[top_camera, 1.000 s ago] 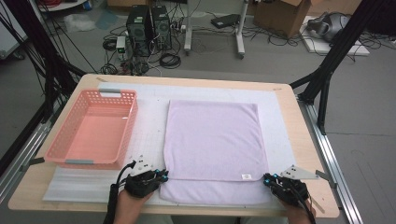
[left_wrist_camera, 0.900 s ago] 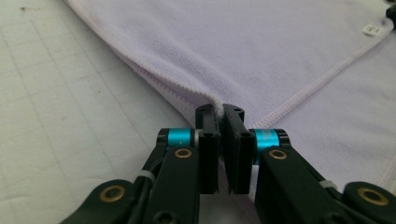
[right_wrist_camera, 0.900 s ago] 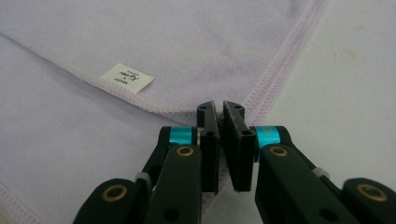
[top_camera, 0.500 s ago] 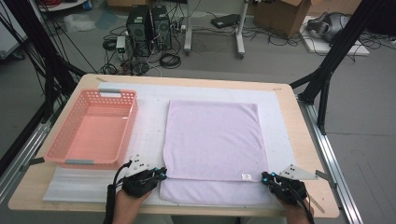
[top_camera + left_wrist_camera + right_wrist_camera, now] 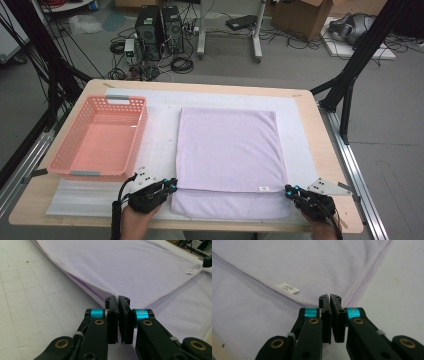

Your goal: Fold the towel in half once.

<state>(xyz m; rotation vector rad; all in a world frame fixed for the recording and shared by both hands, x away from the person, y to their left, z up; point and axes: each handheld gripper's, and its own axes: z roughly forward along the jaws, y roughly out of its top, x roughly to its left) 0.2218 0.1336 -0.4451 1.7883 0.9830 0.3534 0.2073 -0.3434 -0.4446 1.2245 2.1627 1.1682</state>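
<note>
Gripping: left gripper and right gripper, jaws closed, each pinching a near corner of the towel's upper layer.
Towel: lies just ahead of both tips.
Risk: uneven lifting skews the fold (one corner could slip).

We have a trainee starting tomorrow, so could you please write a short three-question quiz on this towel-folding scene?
1. True or false: the pink basket holds a folded cloth.
2. Which corners of the lilac towel do the left gripper and right gripper meet: A far corners, B the folded upper layer's near corners, C none?
3. Where does the white label sit?

Key
1. False; it looks empty.
2. B; both sets of jaws are shut there.
3. On the upper layer's near edge, by the right gripper.
</note>
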